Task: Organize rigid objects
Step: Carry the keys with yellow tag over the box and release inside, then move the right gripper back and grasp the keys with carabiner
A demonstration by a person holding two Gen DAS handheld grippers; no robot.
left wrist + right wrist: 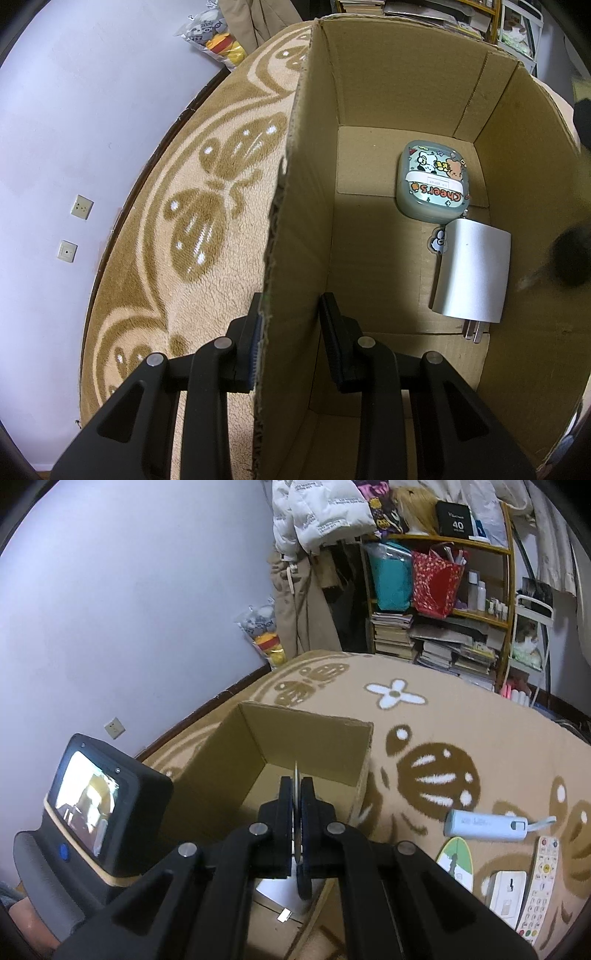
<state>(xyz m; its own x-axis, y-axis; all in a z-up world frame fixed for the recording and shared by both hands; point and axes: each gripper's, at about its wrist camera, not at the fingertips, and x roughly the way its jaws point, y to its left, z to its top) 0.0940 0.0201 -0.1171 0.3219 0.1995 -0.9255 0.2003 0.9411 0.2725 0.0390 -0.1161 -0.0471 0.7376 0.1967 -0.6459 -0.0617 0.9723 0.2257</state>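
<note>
An open cardboard box (303,192) stands on a patterned rug; it also shows in the right wrist view (332,746). My left gripper (290,314) straddles the box's left wall, one finger outside touching it, the other inside with a gap. Inside the box lie a cartoon-printed case (432,181) and a silver plug adapter (472,269). My right gripper (296,786) is shut on a thin round disc (296,812), held edge-on above the box opening.
On the rug right of the box lie a pale blue power bank (487,825), a white remote (539,882), a white card-like item (508,890) and a green oval card (456,864). The left gripper's screen unit (88,805) stands at the left. Cluttered shelves (443,609) stand behind.
</note>
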